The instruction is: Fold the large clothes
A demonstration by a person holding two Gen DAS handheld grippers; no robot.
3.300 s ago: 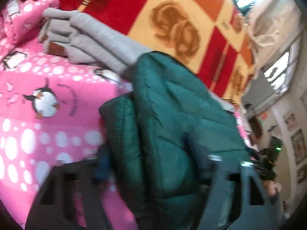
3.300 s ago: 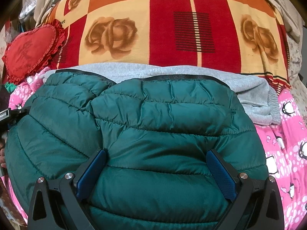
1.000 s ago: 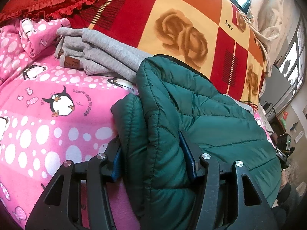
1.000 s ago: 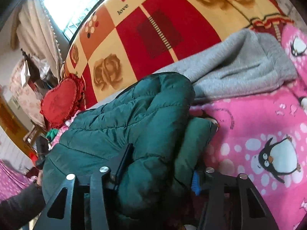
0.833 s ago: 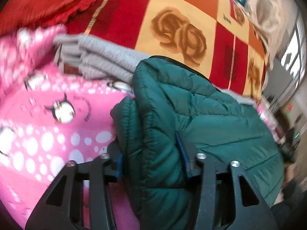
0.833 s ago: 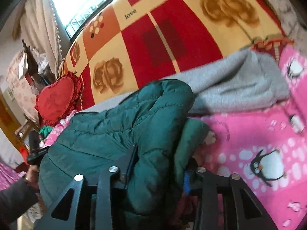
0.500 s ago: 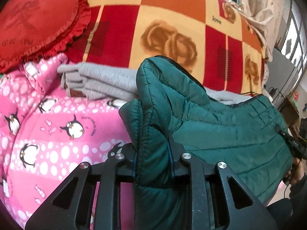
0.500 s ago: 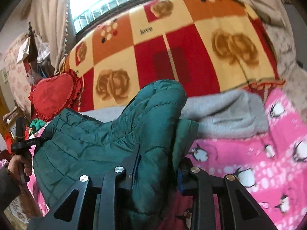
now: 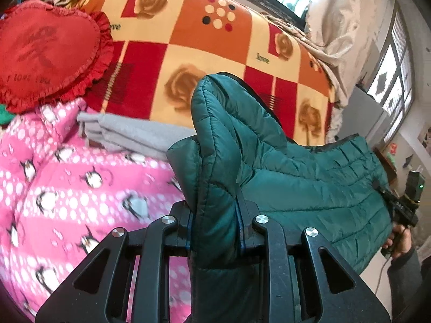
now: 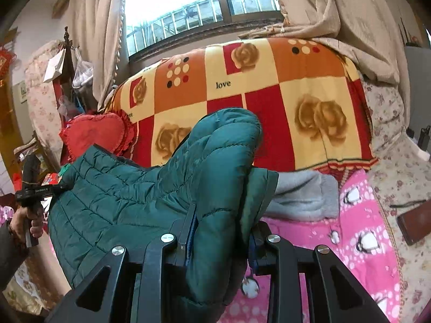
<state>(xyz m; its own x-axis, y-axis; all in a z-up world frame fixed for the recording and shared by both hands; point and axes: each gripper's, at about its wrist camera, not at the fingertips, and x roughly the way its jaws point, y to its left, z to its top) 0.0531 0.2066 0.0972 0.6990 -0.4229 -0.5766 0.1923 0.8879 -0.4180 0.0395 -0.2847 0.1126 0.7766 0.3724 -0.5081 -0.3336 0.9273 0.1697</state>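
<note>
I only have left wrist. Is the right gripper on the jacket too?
Observer: Yes. The right gripper is shut on a thick fold of the jacket.
Operator: Anything else on the bed that side?
Observer: A flat brown item lies near the bed's right edge, apart from the jacket.
Operator: Where does the grey garment end?
Observer: The grey garment ends just right of the held fold, on the pink sheet.
</note>
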